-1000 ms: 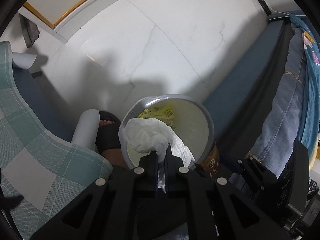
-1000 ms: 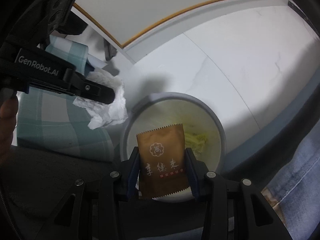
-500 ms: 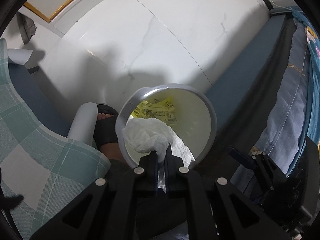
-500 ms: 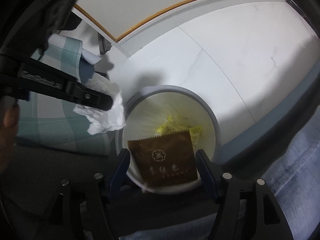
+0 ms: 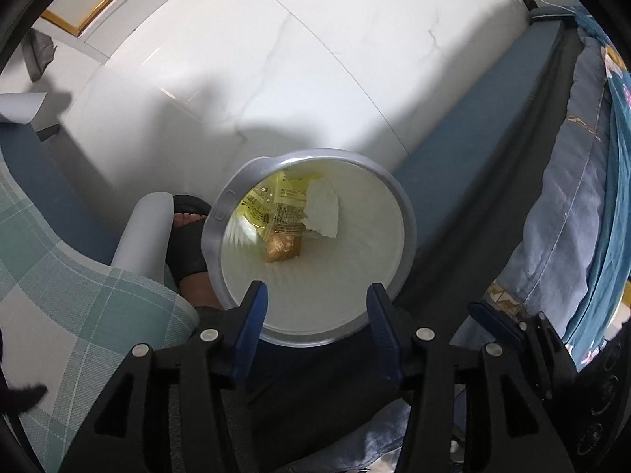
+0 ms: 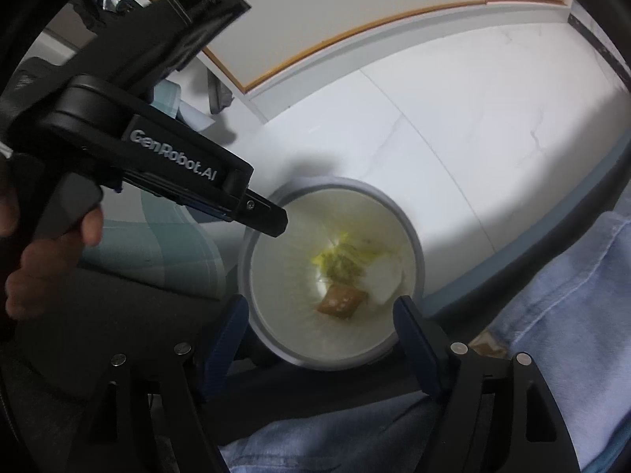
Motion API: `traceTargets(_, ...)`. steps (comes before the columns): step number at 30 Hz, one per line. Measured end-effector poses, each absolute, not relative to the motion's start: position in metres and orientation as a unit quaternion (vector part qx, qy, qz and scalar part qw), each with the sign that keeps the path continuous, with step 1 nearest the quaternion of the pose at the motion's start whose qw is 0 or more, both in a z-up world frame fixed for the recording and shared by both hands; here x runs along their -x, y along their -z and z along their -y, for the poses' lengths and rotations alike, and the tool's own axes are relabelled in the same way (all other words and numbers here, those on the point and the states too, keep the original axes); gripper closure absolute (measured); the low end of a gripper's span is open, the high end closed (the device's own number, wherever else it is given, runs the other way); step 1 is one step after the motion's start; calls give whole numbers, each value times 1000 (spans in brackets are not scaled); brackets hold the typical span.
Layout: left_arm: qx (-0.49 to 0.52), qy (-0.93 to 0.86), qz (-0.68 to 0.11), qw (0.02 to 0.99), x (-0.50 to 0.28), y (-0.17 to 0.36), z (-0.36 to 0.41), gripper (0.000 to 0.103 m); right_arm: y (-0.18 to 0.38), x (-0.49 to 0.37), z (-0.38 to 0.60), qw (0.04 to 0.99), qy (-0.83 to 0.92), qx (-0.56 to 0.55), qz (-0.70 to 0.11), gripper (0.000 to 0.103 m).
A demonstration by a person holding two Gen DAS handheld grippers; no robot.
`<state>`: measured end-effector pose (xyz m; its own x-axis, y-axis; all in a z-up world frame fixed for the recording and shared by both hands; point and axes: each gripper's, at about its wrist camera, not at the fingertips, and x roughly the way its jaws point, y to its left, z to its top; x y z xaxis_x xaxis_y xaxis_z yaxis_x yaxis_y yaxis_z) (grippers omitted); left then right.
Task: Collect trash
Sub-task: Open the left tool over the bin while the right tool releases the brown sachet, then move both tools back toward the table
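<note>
White tile floor (image 5: pixel 315 59) fills most of both views, checked chair cushion (image 5: pixel 79 307) on the left, denim-covered bedding (image 5: pixel 572 197) on the right. Grey-rimmed trash bin (image 5: pixel 410 236) sits on the floor between them, lined pale inside. Left gripper (image 5: pixel 315 307) hangs over the bin's near edge, jaws spread wide, nothing between them. Right gripper (image 6: pixel 319 323) also above the bin, jaws spread, empty. In the bin bottom: white tissue (image 5: pixel 323 213), yellow wrapper (image 5: pixel 276 205), brown packet (image 5: pixel 284 248), all lying loose and touching each other. Same pile shows in the right wrist view, blurred. Sandalled foot (image 5: pixel 189 236) just beside the bin. Judgement: these three pieces are collected, the drop is done. No other trash visible on the floor in these views, so what is left cannot be told; likely pull back and look for more.
</note>
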<state>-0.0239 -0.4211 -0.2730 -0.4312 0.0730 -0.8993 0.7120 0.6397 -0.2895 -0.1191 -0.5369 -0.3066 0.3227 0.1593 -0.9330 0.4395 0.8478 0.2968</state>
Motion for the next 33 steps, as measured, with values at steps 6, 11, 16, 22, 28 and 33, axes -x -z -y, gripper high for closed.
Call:
traceTargets(6, -247, 335, -757, 503, 20, 255, 421, 54, 288, 125, 543, 788, 98, -257, -551, 26)
traceTargets(11, -201, 334, -720, 574, 3, 211, 414, 54, 264, 126, 552, 800, 114, -260, -529, 24)
traceTargets(16, -164, 351, -647, 657, -19, 142, 403, 53, 226, 126, 556, 829, 124, -252, -483, 18)
traceTargets(22, -157, 343, -554, 742, -18, 70, 371, 40, 175, 116, 553, 865, 125, -245, -420, 15)
traceTargets(28, -102, 328, -491, 801, -29, 14, 320, 36, 121, 96, 529, 899, 109, -219, -364, 12)
traceTargets(33, -74, 286, -434, 851, -50, -28, 264, 33, 82, 81, 502, 924, 86, -192, -318, 6)
